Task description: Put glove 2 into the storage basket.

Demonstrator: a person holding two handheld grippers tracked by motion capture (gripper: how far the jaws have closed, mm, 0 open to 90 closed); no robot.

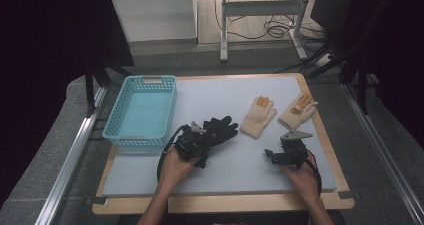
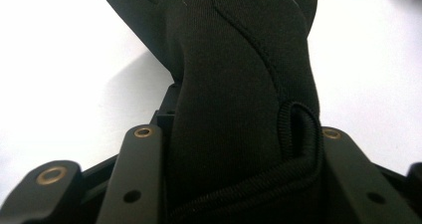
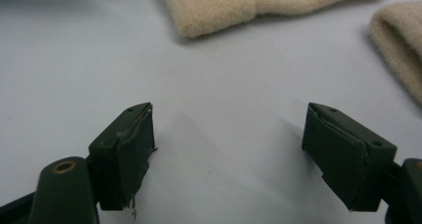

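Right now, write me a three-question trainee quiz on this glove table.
1. True or false: the left claw is shut on the black glove.
2. How many cream gloves lie on the blue-grey mat?
A) one B) two C) three
3. Fill in: the turquoise basket sits at the mat's ____ edge in the high view.

Key:
1. True; the left gripper view shows the glove's cuff pinched between the jaws.
2. B; the nearer cream glove and the farther cream glove lie side by side beyond the open right claw.
3. Left.
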